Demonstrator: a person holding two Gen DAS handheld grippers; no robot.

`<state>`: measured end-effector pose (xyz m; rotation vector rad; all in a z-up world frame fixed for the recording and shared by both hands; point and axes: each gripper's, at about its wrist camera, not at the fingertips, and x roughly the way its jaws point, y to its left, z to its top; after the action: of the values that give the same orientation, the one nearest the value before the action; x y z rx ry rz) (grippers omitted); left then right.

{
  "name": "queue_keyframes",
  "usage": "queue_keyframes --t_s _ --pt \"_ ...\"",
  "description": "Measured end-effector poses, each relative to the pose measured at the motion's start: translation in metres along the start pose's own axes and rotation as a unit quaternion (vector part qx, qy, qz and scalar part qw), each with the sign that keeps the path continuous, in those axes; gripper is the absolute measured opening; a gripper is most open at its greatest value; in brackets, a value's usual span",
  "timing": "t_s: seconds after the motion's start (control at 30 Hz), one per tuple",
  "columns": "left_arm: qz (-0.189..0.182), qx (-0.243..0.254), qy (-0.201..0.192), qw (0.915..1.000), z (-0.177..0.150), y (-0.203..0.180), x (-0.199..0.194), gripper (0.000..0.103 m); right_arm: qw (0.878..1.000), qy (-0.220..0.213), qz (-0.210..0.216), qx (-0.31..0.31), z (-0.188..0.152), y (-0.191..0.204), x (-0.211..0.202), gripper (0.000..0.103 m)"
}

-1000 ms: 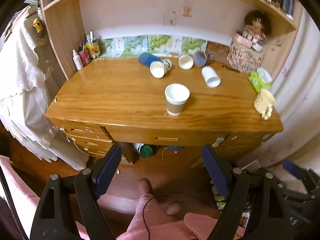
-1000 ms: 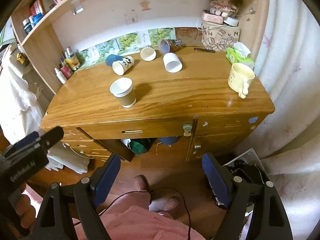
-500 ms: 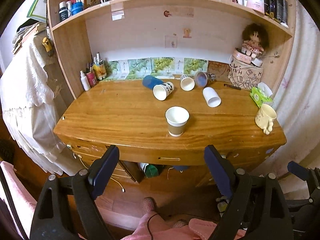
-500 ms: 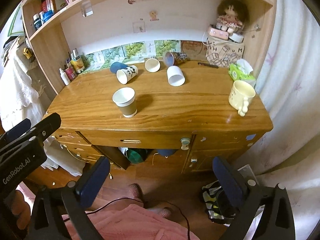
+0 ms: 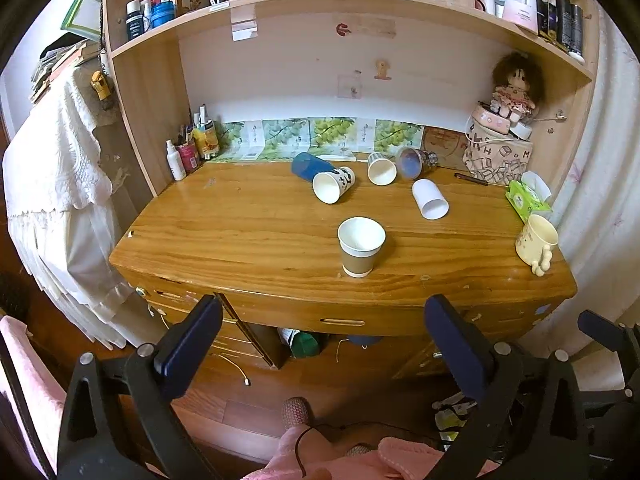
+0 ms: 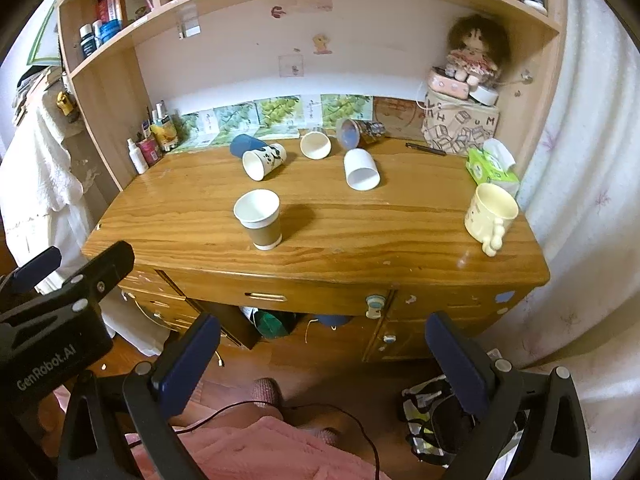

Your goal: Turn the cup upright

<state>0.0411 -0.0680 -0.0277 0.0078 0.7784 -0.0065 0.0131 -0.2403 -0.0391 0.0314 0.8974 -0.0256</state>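
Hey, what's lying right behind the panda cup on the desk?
A blue cup lies on its side just behind the panda cup, which covers its front end, so whether they touch is hidden. Beyond it, leaf-print cards stand against the wall.

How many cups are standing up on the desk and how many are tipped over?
Standing up: 2, the brown paper cup and the cream mug.
Tipped over: 5, blue cup, panda cup, striped cup, purple cup, white cup.
Total: 7.

A wooden desk (image 5: pixel 248 220) with drawers (image 6: pixel 266 297) is placed against a white wall (image 5: pixel 304 64). A shelf with books (image 5: pixel 360 4) is fixed above it. The floor (image 5: pixel 320 384) is made of dark wood. A pale curtain (image 6: pixel 580 184) is seen at the right, white lace cloth (image 5: pixel 56 168) at the left.
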Motion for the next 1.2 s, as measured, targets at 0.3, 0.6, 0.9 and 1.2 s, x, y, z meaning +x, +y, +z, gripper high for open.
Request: queue_keyframes --t_s 0.3,0.6,0.9,1.2 --pt "0.009 -0.014 -0.003 0.9998 0.0 0.005 0.0 0.102 1.0 -0.006 0.001 -0.01 0.006 0.005 0.004 0.103" --pt "0.011 -0.021 0.001 0.9997 0.001 0.006 0.003 0.102 1.0 -0.008 -0.002 -0.019 0.01 0.009 0.006 0.103" --pt "0.013 -0.022 0.004 0.9997 0.001 0.005 0.005 0.102 0.999 -0.015 -0.003 -0.034 0.015 0.015 0.008 0.103" --pt "0.014 -0.026 0.007 0.9995 0.002 0.005 0.007 0.102 0.999 -0.014 -0.004 -0.033 0.015 0.015 0.009 0.103"
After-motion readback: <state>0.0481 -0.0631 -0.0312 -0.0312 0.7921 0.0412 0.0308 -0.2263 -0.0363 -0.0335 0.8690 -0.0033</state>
